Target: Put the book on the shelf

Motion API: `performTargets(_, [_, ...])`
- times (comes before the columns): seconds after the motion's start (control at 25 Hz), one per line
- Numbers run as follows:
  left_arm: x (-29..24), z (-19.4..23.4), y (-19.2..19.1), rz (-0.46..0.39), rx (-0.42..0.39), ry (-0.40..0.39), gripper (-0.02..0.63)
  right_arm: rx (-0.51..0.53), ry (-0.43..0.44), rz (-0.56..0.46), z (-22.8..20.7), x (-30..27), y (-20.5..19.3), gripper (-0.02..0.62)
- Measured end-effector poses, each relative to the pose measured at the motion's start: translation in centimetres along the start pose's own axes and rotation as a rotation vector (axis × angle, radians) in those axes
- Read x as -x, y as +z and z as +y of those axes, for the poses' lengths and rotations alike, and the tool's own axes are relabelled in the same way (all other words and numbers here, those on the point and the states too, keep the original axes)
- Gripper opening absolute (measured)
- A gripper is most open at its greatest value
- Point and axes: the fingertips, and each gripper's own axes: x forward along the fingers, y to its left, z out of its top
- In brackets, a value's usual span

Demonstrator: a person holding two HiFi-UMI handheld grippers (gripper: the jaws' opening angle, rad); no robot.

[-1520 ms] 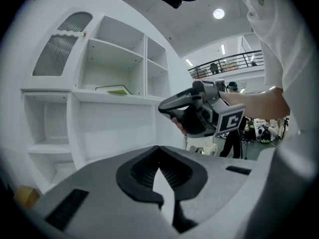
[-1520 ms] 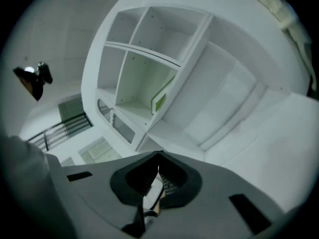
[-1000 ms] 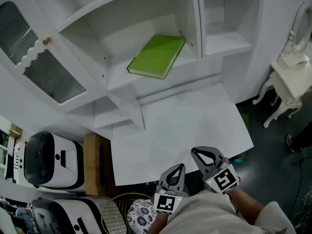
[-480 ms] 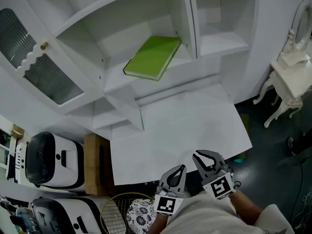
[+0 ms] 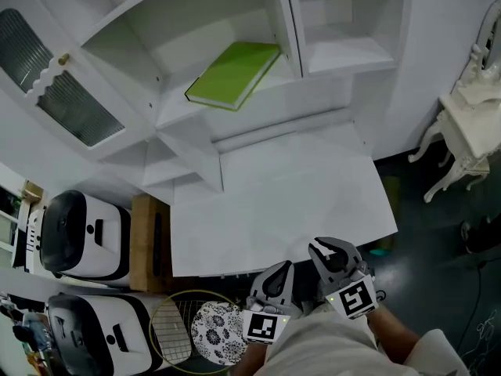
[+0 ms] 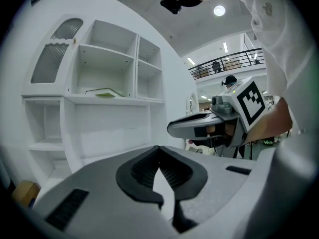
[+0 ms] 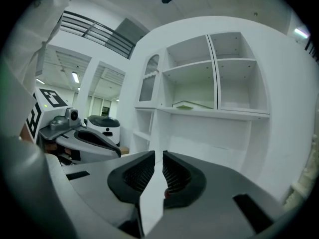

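Book on shelf, above desk

Place: large indoor hall, showroom-like | Evidence: upper gallery railing; ceiling lights; white shelf cabinet; ornate dressing table; two rounded white machines

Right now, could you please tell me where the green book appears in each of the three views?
Head view: the book lies flat on the shelf, upper middle, left of the divider.
Left gripper view: book, small, left of centre, on the same shelf.
Right gripper view: book, small, just right of centre.
Shared landmark: the upright divider stands just right of the book in all three.
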Motion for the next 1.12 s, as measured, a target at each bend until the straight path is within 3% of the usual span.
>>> performTargets(0.48, [4.7, -2.1, 1.4, -0.084, -0.027, 0.003, 0.003, 0.000, -0.005, -0.032, 4.4, 3.4, 0.9, 0.018])
performTargets(0.64, [7.9, -2.7, 0.9, -0.070, -0.057, -0.015, 0.003, -0.018, 0.001, -0.052, 7.5, 4.5, 1.6, 0.018])
performTargets(0.8, [11.7, -3.4, -0.5, -0.048, -0.011, -0.026, 0.003, -0.004, 0.015, -0.075, 11.4, 6.2, 2.4, 0.018])
performTargets(1.12, [17.1, -6.4, -2.8, -0.044, -0.002, -0.096, 0.003, -0.122, -0.002, -0.096, 16.8, 11.0, 1.5, 0.018])
